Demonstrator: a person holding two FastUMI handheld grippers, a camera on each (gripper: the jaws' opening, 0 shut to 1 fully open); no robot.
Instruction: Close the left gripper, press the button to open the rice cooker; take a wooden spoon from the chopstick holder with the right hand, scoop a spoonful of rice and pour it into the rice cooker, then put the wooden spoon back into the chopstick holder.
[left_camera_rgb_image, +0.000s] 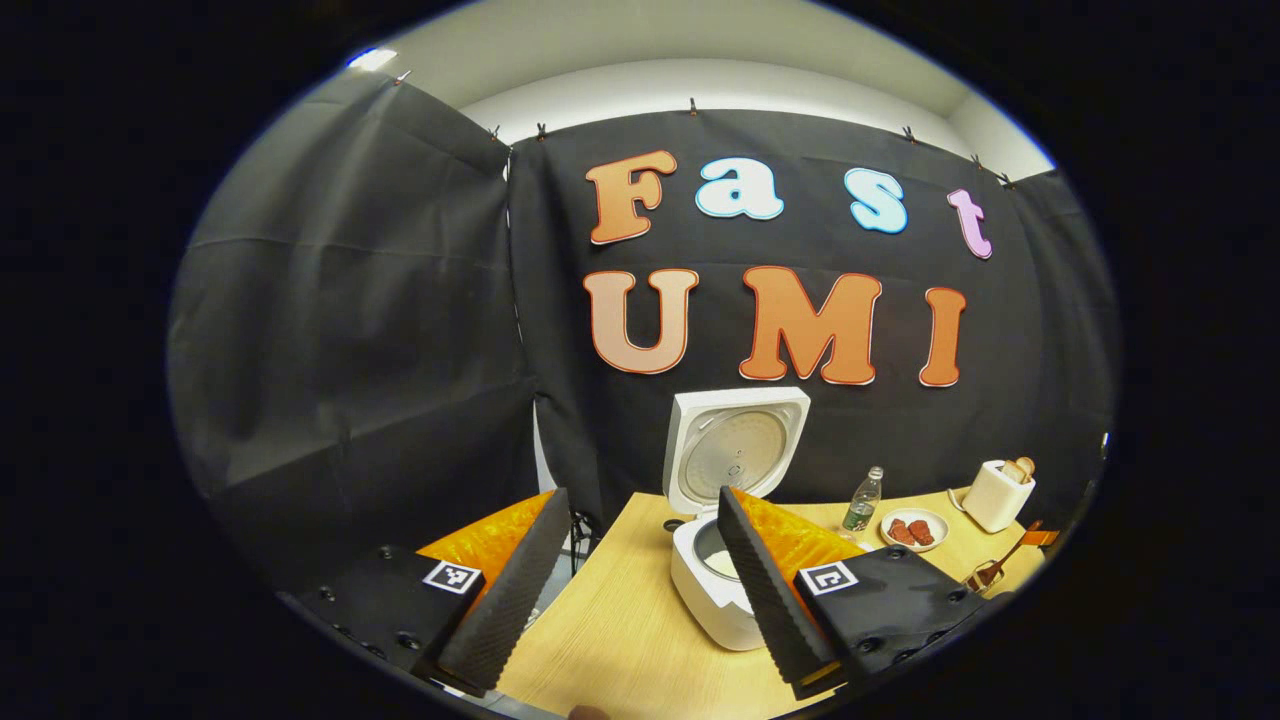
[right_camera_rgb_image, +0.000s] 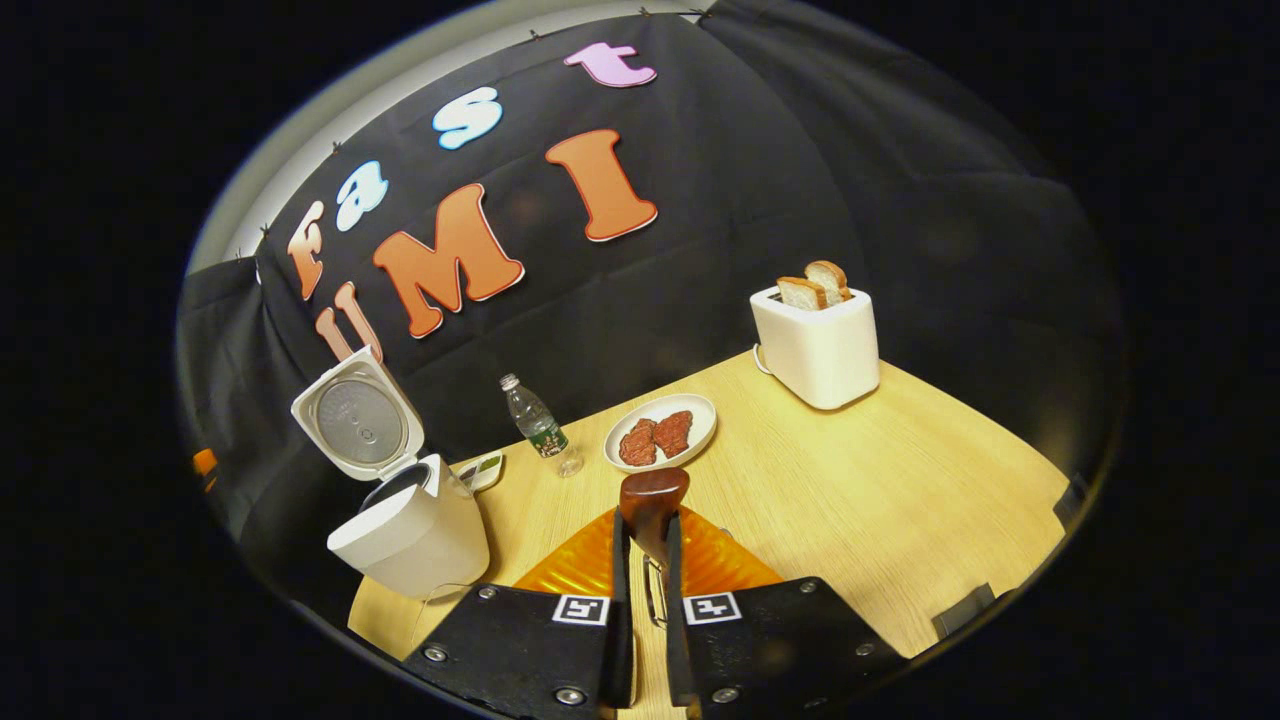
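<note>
Looking along the left gripper (left_camera_rgb_image: 640, 590), we see its fingers spread wide apart with nothing between them. Directly ahead of it, the cooker (left_camera_rgb_image: 712, 590) stands on the tabletop (left_camera_rgb_image: 620, 640) with its lid (left_camera_rgb_image: 733, 447) raised upright; the right finger of this gripper overlaps the front of the cooker body. Pale contents show inside the pot, but we cannot tell what they are. Farther ahead and to the right of this gripper we see a bottle (left_camera_rgb_image: 862, 500), a plate (left_camera_rgb_image: 914, 530) and a toaster (left_camera_rgb_image: 997, 493). At the far right edge the spoon (left_camera_rgb_image: 1005, 563) shows small, next to the orange of the other gripper.

In the right gripper view, the right gripper (right_camera_rgb_image: 648, 580) is clamped on the spoon (right_camera_rgb_image: 652, 505): both fingers press on its handle, and the brown rounded end stands up just ahead of the fingertips. We cannot tell whether the bowl carries rice. To the left of this gripper and ahead, the cooker (right_camera_rgb_image: 410, 535) stands open, its lid (right_camera_rgb_image: 358, 425) tilted back. The bottle (right_camera_rgb_image: 535, 422) stands ahead, slightly left, and the plate (right_camera_rgb_image: 662, 430) with red pieces lies straight ahead, just beyond the spoon. The toaster (right_camera_rgb_image: 815, 340), with two bread slices (right_camera_rgb_image: 815, 285) in it, stands ahead and to the right.
</note>
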